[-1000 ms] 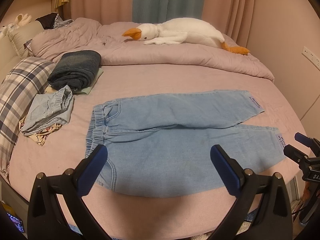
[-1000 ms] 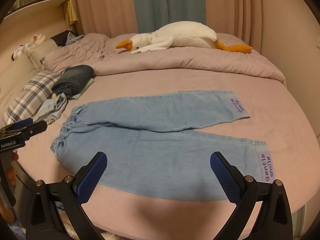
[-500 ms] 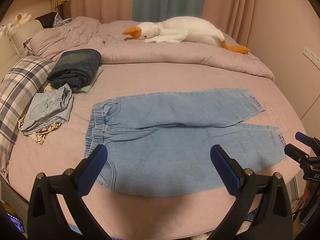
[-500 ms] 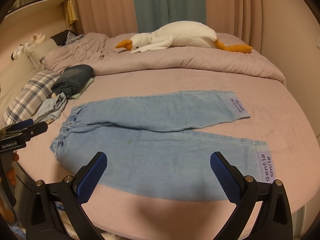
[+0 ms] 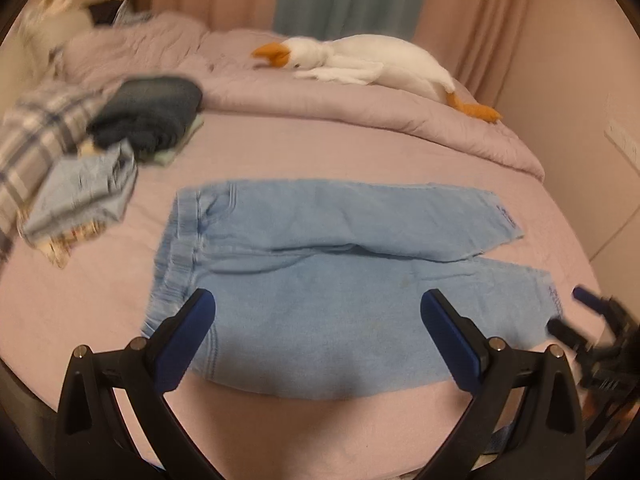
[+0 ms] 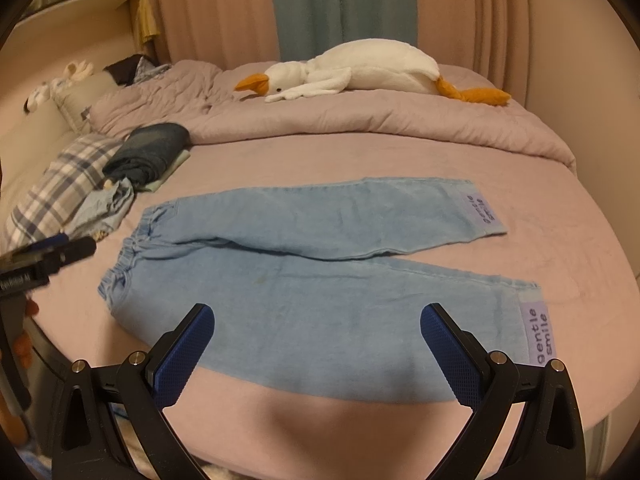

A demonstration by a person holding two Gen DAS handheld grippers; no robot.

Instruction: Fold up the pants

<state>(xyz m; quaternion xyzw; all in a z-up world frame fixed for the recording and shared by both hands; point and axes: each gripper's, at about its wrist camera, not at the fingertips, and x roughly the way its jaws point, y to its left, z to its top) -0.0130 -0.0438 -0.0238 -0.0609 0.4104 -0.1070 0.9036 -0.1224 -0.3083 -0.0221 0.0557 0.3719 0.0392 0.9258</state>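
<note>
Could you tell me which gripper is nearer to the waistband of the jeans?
Left. The left gripper hovers open by the waistband end; the right gripper hovers open nearer the cuffs.

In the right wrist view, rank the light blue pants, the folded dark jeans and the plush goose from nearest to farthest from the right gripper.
1. light blue pants, flat just ahead of the right gripper.
2. folded dark jeans, far left.
3. plush goose, on the bedding at the back.
</note>
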